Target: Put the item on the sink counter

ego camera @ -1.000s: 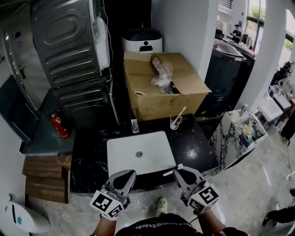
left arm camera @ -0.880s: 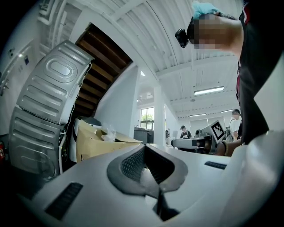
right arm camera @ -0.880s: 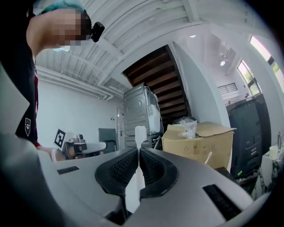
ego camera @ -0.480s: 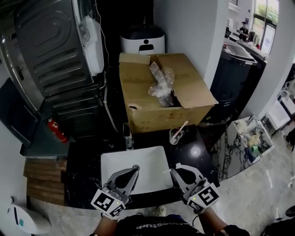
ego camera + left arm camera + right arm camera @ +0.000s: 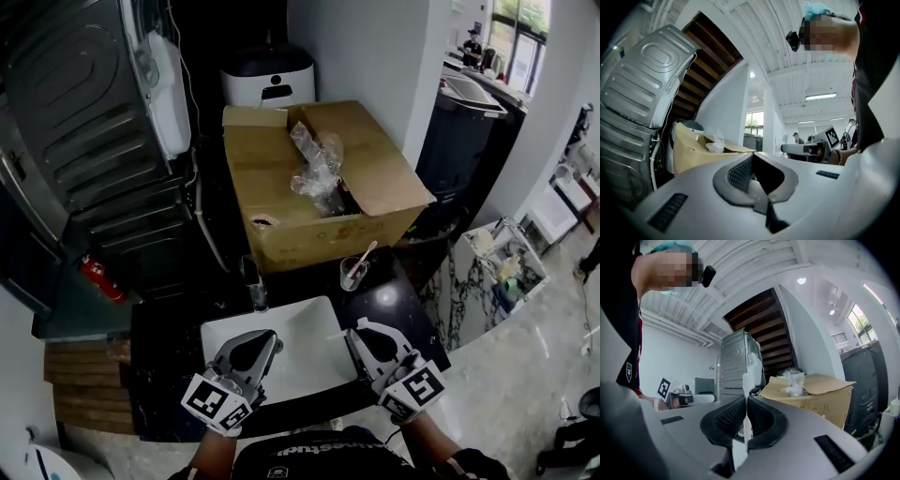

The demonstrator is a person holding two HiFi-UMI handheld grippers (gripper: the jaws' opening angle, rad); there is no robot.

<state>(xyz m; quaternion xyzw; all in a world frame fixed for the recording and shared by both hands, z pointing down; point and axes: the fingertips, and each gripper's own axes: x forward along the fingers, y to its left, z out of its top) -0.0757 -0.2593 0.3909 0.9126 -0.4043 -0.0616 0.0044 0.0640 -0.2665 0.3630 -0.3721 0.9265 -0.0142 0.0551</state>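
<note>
Over the white sink basin (image 5: 298,323), both grippers are hovering.
The right gripper (image 5: 352,330) is pinching a slim white stick (image 5: 338,335), poking toward nine o'clock; the left gripper (image 5: 272,337) is sitting closed, holding nothing.

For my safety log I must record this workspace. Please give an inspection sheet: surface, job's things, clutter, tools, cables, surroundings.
Surface: black counter with a white sink basin; tap behind the basin.
Job's things: thin white item, gripped in the right tool.
Clutter: glass with a stick on the counter.
Tools: right tool shut on the item; left tool shut, empty; both above the basin's front.
Cables: pale cable beside the metal appliance.
Surroundings: open cardboard box holding plastic wrap; fire extinguisher; people far off.
</note>
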